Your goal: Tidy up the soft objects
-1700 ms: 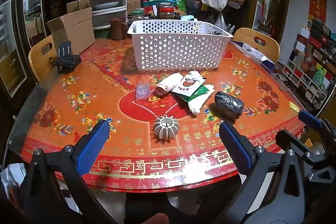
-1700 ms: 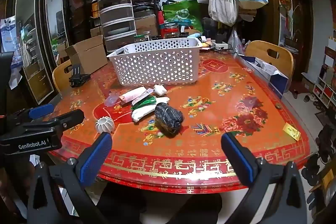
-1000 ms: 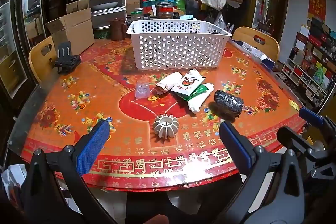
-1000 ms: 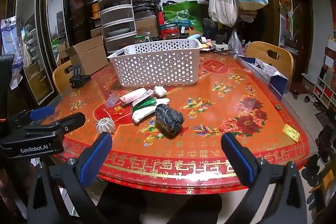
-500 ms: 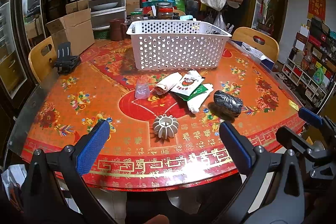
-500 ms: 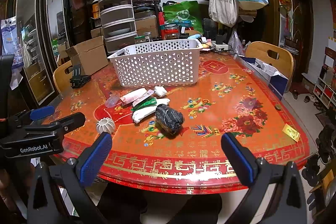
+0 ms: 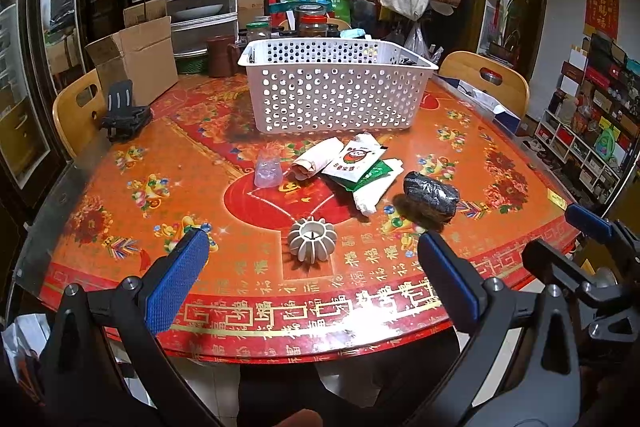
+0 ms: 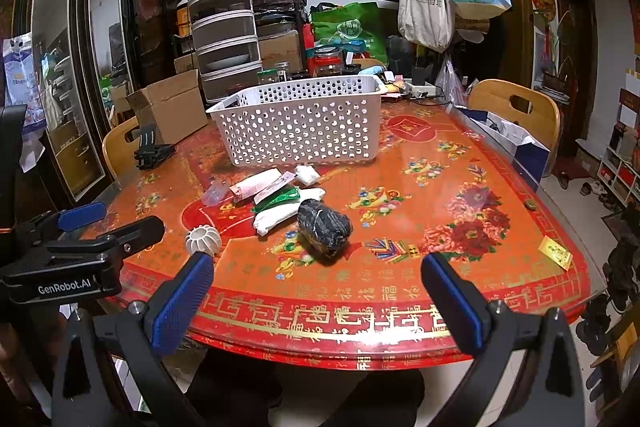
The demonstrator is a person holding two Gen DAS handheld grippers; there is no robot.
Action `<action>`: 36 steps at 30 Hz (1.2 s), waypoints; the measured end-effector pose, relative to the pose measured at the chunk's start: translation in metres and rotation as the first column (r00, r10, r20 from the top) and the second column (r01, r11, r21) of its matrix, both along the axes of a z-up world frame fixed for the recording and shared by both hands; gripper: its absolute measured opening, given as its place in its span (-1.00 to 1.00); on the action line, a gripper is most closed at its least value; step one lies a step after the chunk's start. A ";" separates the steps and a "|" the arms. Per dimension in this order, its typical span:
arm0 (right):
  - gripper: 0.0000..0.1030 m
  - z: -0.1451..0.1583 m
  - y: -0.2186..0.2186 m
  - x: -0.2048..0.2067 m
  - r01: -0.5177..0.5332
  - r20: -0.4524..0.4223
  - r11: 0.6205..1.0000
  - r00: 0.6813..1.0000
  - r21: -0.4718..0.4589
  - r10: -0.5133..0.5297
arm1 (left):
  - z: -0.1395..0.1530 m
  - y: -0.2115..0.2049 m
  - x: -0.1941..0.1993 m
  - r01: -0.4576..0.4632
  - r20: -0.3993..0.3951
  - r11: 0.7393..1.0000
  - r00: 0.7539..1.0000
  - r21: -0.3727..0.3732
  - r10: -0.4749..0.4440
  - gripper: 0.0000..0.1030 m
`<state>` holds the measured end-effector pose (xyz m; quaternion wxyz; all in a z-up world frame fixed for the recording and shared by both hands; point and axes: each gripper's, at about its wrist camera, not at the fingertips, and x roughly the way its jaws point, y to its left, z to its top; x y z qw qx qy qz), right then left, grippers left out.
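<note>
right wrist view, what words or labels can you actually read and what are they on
"GenRobot.AI": white print on the black body of the left gripper.
Chinese characters on the hanging tote bags: too small to read.
Gold characters along the table border: not legible.
Snack packets: print blurred.

White perforated basket [image 7: 338, 87], red floral table [image 7: 120, 187].

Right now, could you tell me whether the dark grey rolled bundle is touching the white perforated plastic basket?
Apart. The right wrist view shows the bundle well in front of the basket, bare tabletop between.
</note>
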<state>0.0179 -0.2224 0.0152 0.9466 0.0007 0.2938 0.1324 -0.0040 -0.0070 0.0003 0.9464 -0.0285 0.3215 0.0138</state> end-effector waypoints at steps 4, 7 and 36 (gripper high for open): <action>1.00 0.000 0.000 0.000 0.001 0.002 1.000 1.000 0.002 -0.001 | 0.001 0.001 0.000 -0.001 0.000 1.000 1.000 -0.003 0.001 1.00; 1.00 0.000 0.000 0.000 0.001 0.002 1.000 1.000 0.002 -0.001 | 0.001 0.002 0.000 0.001 -0.001 1.000 1.000 0.000 -0.001 1.00; 1.00 -0.015 0.005 0.028 0.039 0.021 0.999 0.999 -0.038 -0.038 | -0.016 0.027 0.012 0.004 0.000 1.000 1.000 -0.013 -0.004 1.00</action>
